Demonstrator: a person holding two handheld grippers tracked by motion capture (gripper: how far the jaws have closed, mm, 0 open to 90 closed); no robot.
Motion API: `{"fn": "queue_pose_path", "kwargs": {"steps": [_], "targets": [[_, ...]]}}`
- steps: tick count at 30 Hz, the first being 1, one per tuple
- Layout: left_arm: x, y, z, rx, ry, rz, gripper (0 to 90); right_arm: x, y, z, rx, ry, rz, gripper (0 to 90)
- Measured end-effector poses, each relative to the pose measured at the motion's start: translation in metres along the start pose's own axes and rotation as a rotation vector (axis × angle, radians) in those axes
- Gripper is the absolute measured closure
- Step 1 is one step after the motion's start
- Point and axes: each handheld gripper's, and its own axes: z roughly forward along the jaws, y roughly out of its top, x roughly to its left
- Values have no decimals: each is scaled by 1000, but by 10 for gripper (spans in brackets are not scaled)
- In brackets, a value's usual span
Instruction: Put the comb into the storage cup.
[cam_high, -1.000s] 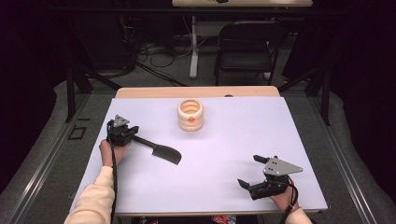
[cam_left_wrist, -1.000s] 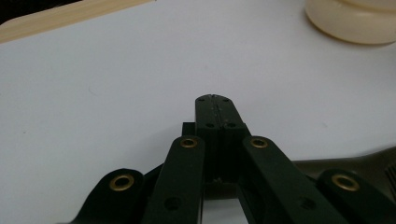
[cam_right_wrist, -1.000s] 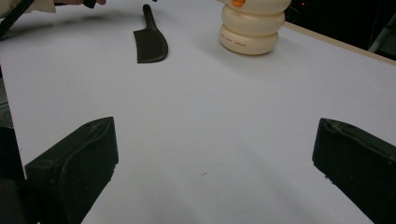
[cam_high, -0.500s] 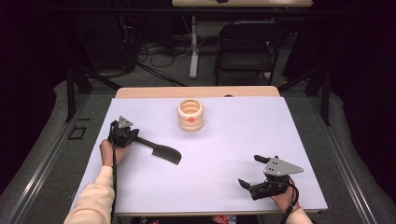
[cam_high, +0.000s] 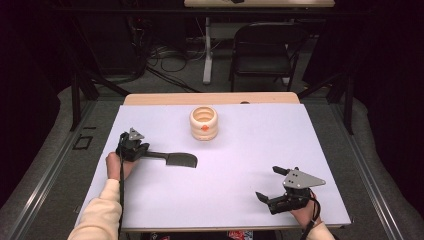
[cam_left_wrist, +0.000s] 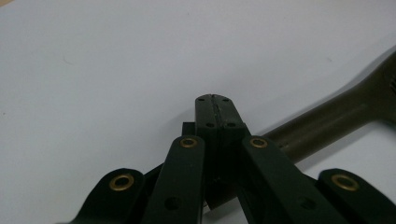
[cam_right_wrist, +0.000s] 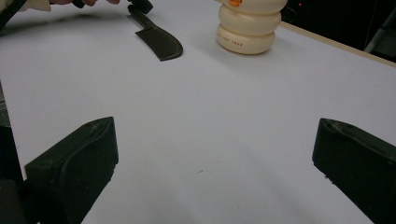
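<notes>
A dark olive utensil (cam_high: 172, 158) with a long handle and a flat wide blade lies on the white table, left of centre. My left gripper (cam_high: 142, 151) sits at the handle's end with its pads (cam_left_wrist: 208, 116) pressed flat together. The handle (cam_left_wrist: 327, 119) runs out from behind them to the right, and I cannot tell whether they grip it. My right gripper (cam_high: 267, 182) rests near the front right edge, open, with bare table between its fingers (cam_right_wrist: 79, 158). A cream ribbed pot (cam_high: 203, 122) with an orange mark stands at the back centre. The same pot (cam_right_wrist: 249, 25) and the utensil's blade (cam_right_wrist: 159, 41) show far off in the right gripper view.
The table (cam_high: 250, 150) has a white top with a wooden strip along its far edge. A folding chair (cam_high: 262, 47), cables and a stand's leg are on the floor beyond it. Dark surroundings lie on both sides.
</notes>
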Motion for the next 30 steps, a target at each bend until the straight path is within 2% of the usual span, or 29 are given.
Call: {"fn": "queue_pose_path", "kwargs": {"steps": [8,18,30], "targets": [[-2,-4,-3,22,-21,0,900,0,0,0,2,-1,0,0],[-8,-6,-7,45,-30,30,899,0,0,0,3,-1,2,0],[-11,-10,-11,53,-33,19,899,0,0,-1,0,-3,1,0]]}}
